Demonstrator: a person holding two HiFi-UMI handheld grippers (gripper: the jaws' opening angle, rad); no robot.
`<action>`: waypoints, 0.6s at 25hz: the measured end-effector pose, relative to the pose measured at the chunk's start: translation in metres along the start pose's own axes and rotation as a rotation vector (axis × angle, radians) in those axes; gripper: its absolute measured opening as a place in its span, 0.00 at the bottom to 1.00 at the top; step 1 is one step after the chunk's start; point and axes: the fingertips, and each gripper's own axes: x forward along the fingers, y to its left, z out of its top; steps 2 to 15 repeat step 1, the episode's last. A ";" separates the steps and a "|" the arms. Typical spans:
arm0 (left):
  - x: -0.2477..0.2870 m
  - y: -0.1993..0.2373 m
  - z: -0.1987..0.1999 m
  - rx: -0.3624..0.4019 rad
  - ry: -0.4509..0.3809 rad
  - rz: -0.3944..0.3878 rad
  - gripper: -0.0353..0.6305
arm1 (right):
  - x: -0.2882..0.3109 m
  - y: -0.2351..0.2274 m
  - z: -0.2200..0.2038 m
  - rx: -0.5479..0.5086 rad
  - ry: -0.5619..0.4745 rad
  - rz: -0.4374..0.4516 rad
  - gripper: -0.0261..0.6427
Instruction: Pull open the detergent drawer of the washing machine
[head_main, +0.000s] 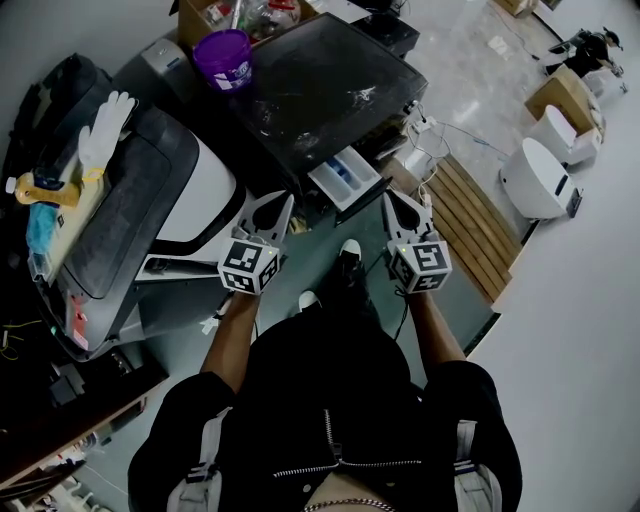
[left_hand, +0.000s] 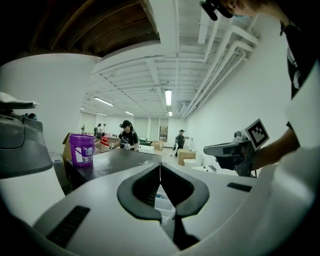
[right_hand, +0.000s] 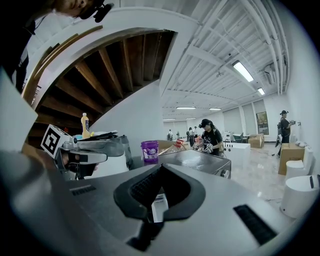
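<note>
Head view: detergent drawer (head_main: 345, 178) between left claw (head_main: 279, 206) and right claw (head_main: 399, 206).

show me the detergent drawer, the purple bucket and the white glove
detergent drawer (head_main: 346, 178), head view, on its pulled-out white tray
purple bucket (head_main: 226, 68), head view, on its side wall
white glove (head_main: 104, 130), head view, on its palm

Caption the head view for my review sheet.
Shut left gripper and shut right gripper hover in front of the white detergent drawer, already pulled out of the dark-topped washing machine.
</note>
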 end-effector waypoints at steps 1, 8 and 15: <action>0.000 0.000 0.000 0.001 0.002 -0.001 0.09 | 0.000 -0.001 0.000 0.001 0.000 0.000 0.05; 0.000 0.000 0.000 0.001 0.002 -0.001 0.09 | 0.000 -0.001 0.000 0.001 0.000 0.000 0.05; 0.000 0.000 0.000 0.001 0.002 -0.001 0.09 | 0.000 -0.001 0.000 0.001 0.000 0.000 0.05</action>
